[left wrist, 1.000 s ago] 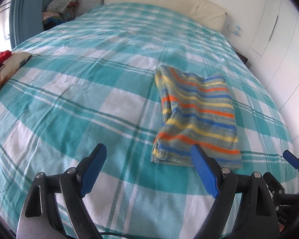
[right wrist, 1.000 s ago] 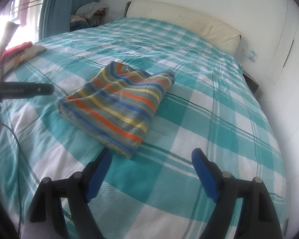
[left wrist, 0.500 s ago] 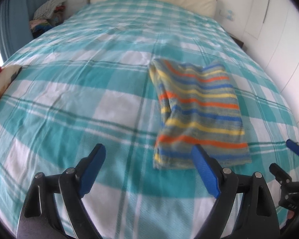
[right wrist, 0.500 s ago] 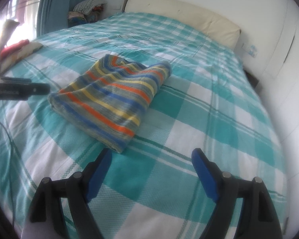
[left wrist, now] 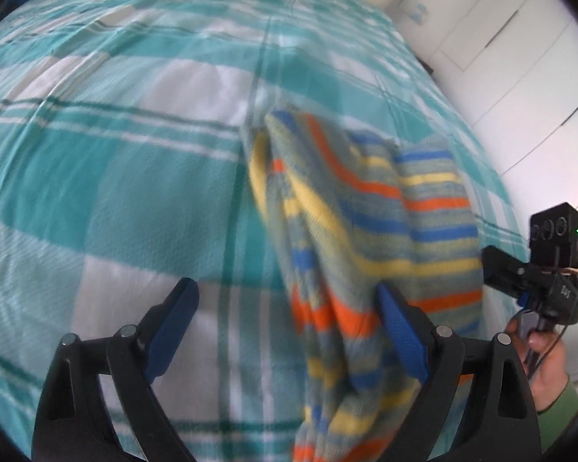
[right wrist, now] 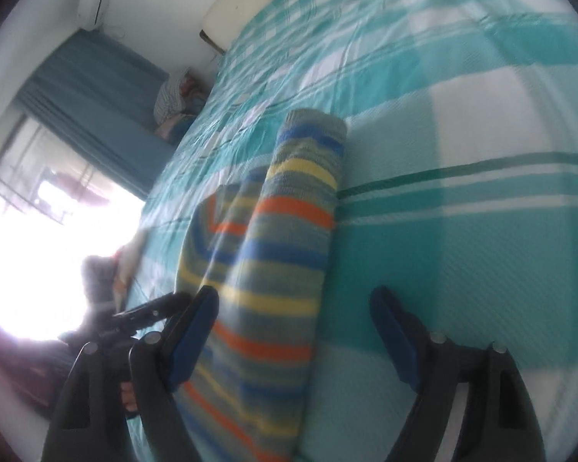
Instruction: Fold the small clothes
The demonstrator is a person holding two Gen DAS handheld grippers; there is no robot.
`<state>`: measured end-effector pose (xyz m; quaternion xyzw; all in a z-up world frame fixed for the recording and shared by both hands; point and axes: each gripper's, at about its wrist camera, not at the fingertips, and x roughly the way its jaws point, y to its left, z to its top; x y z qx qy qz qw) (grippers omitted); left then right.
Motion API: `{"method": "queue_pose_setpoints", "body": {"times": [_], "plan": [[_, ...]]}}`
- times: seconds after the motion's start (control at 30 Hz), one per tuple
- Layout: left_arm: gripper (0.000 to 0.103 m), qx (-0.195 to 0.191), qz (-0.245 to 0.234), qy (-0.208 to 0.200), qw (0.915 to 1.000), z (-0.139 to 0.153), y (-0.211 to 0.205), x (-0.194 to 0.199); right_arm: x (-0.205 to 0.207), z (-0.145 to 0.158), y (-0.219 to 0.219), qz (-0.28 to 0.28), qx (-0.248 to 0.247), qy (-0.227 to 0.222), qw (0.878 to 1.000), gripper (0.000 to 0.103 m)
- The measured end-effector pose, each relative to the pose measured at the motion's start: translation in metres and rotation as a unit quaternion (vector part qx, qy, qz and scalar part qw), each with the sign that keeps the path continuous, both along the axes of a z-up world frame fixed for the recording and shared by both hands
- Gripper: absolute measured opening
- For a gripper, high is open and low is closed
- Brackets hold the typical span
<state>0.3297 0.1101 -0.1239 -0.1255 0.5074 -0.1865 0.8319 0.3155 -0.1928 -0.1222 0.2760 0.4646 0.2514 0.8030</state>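
Between my left gripper's (left wrist: 287, 329) wide-spread fingers, the folded striped garment (left wrist: 366, 254) is lying on the checked bedspread (left wrist: 115, 177); my right gripper (right wrist: 294, 333) is gaping wide over it too.

The left gripper (left wrist: 287, 331) has two black plastic arms, each tipped with a blue finger pad (left wrist: 402, 340) and studded with round silver screws (left wrist: 441, 331). The right gripper (right wrist: 294, 333) is built the same: black arms, blue pads, silver screw heads. Seen from the left wrist, the right-hand unit carries a black boxy camera (left wrist: 556, 233) with round lenses and a small green light, strapped on with a pale band; white lettering on its black mount is too blurred to read. The right hand (left wrist: 545, 360) shows bare skin and a green sleeve (left wrist: 560, 410) at the wrist. Thin dark cables run past the fingers.
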Motion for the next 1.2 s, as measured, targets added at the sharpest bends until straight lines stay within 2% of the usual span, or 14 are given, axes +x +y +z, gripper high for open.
{"method": "queue_pose_setpoints", "body": {"times": [0.07, 0.1, 0.13, 0.2, 0.27, 0.47, 0.53, 0.6, 0.67, 0.7, 0.83, 0.9, 1.07, 1.2], "plan": [[0.083, -0.017, -0.018, 0.002, 0.9997, 0.000, -0.011, 0.006, 0.013, -0.003, 0.024, 0.021, -0.004, -0.004, 1.000, 0.065], [0.049, 0.000, -0.028, 0.008, 0.9996, -0.004, -0.020, 0.008, 0.017, -0.004, 0.041, 0.033, -0.044, -0.001, 0.999, 0.059], [0.033, 0.027, -0.041, 0.012, 0.9987, -0.008, -0.030, 0.010, 0.017, -0.001, 0.059, 0.040, -0.107, -0.013, 0.993, 0.042], [0.018, 0.049, -0.045, 0.003, 0.9978, -0.006, -0.039, 0.009, 0.006, 0.010, 0.085, 0.048, -0.196, -0.049, 0.978, 0.032], [0.016, 0.048, -0.034, -0.015, 0.9982, 0.009, -0.042, 0.000, -0.012, 0.031, 0.100, 0.047, -0.233, -0.092, 0.967, 0.028], [0.016, 0.038, -0.046, -0.102, 0.9930, 0.079, -0.060, -0.034, -0.052, 0.103, 0.089, 0.029, -0.227, -0.184, 0.956, 0.027], [0.021, 0.029, -0.045, -0.114, 0.9921, 0.091, -0.068, -0.029, -0.047, 0.115, 0.075, 0.016, -0.224, -0.188, 0.956, 0.027], [0.064, 0.060, -0.030, -0.099, 0.9928, 0.082, -0.081, -0.016, -0.030, 0.109, 0.055, -0.001, -0.223, -0.151, 0.963, 0.037], [0.078, 0.128, 0.001, -0.095, 0.9871, 0.067, -0.087, -0.015, -0.021, 0.093, 0.024, -0.049, -0.253, -0.113, 0.960, 0.084], [0.078, 0.157, 0.011, -0.101, 0.9825, 0.060, -0.087, -0.021, -0.025, 0.087, 0.007, -0.072, -0.265, -0.104, 0.956, 0.089], [0.086, 0.200, 0.016, -0.146, 0.9688, 0.064, -0.082, -0.068, -0.065, 0.070, -0.024, -0.099, -0.332, -0.085, 0.934, 0.091], [0.100, 0.214, 0.029, -0.179, 0.9597, 0.080, -0.082, -0.096, -0.091, 0.068, -0.028, -0.099, -0.356, -0.082, 0.925, 0.093], [0.102, 0.238, 0.056, -0.242, 0.9389, 0.131, -0.092, -0.149, -0.155, 0.100, -0.020, -0.093, -0.346, -0.114, 0.927, 0.094], [0.102, 0.266, 0.099, -0.245, 0.9272, 0.159, -0.094, -0.185, -0.186, 0.135, -0.004, -0.082, -0.341, -0.153, 0.924, 0.101]]}}
